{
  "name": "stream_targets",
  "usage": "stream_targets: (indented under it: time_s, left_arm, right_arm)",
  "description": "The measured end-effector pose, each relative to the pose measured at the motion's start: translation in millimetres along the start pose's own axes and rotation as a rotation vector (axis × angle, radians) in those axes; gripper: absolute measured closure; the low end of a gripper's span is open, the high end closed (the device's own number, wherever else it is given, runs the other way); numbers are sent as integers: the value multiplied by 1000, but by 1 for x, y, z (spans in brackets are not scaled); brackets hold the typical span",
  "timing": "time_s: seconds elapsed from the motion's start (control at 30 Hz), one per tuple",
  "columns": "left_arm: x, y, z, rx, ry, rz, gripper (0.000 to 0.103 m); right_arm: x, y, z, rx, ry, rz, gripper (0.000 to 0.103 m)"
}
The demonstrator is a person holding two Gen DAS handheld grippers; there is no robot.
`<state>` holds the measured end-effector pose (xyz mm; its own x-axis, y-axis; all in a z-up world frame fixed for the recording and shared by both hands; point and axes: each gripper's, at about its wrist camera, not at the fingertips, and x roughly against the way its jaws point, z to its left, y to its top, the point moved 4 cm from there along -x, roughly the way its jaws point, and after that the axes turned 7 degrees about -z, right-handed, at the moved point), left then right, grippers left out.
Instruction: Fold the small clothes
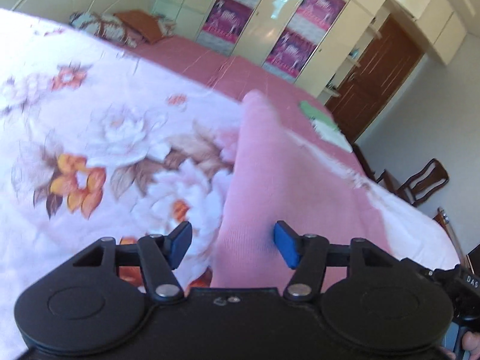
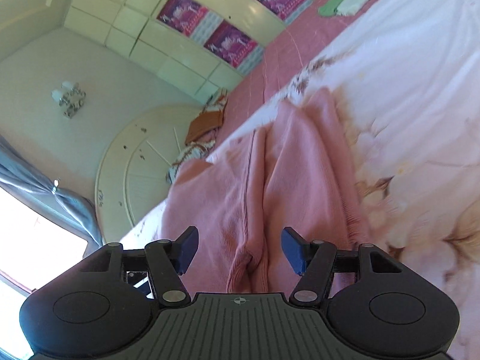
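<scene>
A pink ribbed garment point(image 1: 264, 180) lies on the white floral bedspread point(image 1: 90, 120). In the left wrist view my left gripper point(image 1: 232, 244) is open, its blue pads apart, hovering over the garment's near end. In the right wrist view the same pink garment point(image 2: 270, 174) lies bunched with a lengthwise fold down its middle. My right gripper point(image 2: 240, 250) is open just above its near edge, with the fold between the pads. Neither gripper holds cloth.
A pink sheet point(image 1: 240, 72) covers the far side of the bed. Green and white folded cloths point(image 1: 324, 120) lie near its far edge. Pillows point(image 1: 120, 27) sit by the headboard point(image 2: 144, 162). Wardrobes point(image 1: 270, 15), a door and chairs point(image 1: 420, 183) stand beyond.
</scene>
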<state>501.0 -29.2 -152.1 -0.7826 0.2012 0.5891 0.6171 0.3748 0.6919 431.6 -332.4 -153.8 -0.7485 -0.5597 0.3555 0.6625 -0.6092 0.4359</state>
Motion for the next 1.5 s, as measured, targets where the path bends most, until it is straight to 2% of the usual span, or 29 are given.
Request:
stream_targets:
  time_s: [0.07, 0.1, 0.2, 0.37, 0.43, 0.5, 0.63, 0.77, 0.8, 0.87, 0.97, 1.03, 1.13, 1.2, 1.27, 1.3, 1.37, 1.4, 1.43, 1.47, 1.5]
  left_arm:
    - [-3, -7, 4, 7, -4, 6, 43]
    - [-2, -11, 3, 10, -7, -4, 43]
    - [-6, -9, 1, 6, -13, -8, 42]
    - [-12, -7, 6, -4, -48, 12, 40]
    - [-14, -6, 9, 5, -57, 19, 39]
    - [-13, -2, 7, 9, -57, 27, 42]
    - [-6, 15, 0, -21, -77, -41, 48]
    - [-30, 23, -4, -72, -52, 7, 43]
    - [-36, 22, -5, -91, -47, 19, 41]
    - [-38, 24, -9, -108, -51, 16, 44]
    - [-30, 30, -18, -132, -62, -19, 49]
    - [-27, 33, -25, -129, -85, -25, 49]
    - [-31, 31, -48, -155, -136, 1, 49]
    - [-40, 21, -67, -239, -118, 41, 48]
    - [-52, 7, -80, -330, -63, 66, 44]
    - [-55, 3, -82, -343, -43, 64, 43]
    - [-53, 5, -82, -341, -44, 60, 43]
    - [-48, 8, -79, -326, -58, 57, 44]
    - [-44, 12, -73, -305, -71, 47, 48]
    - [-41, 17, -67, -280, -80, 34, 48]
    - [-39, 22, -61, -260, -88, 22, 48]
  right_arm:
    - [-14, -7, 1, 24, -17, 37, 45]
    - [-20, -10, 3, 39, -26, 51, 53]
    - [-28, -17, 8, 75, -32, 78, 57]
    - [-30, -22, 19, 161, -44, 77, 57]
    - [-41, -20, 19, 209, -97, 82, 57]
    - [-49, -19, 18, 197, -101, 103, 57]
    - [-60, -24, 30, 252, -82, 144, 57]
    - [-66, -29, 33, 284, -105, 122, 57]
    - [-68, -32, 35, 299, -110, 122, 65]
    - [-73, -37, 44, 354, -149, 125, 89]
    - [-77, -45, 75, 567, -211, 83, 90]
    - [-68, -46, 96, 684, -228, 28, 91]
    - [-41, -39, 116, 773, -241, -38, 91]
    - [-18, -36, 113, 808, -280, -67, 91]
    - [-9, -36, 90, 786, -340, -50, 91]
    - [-13, -36, 71, 742, -351, -10, 91]
    - [-25, -39, 39, 636, -315, 84, 91]
    - [-22, -39, 33, 591, -280, 93, 89]
    - [-17, -36, 29, 540, -245, 70, 83]
    - [-11, -30, 28, 509, -221, 39, 65]
    - [-4, -23, 28, 485, -193, -4, 56]
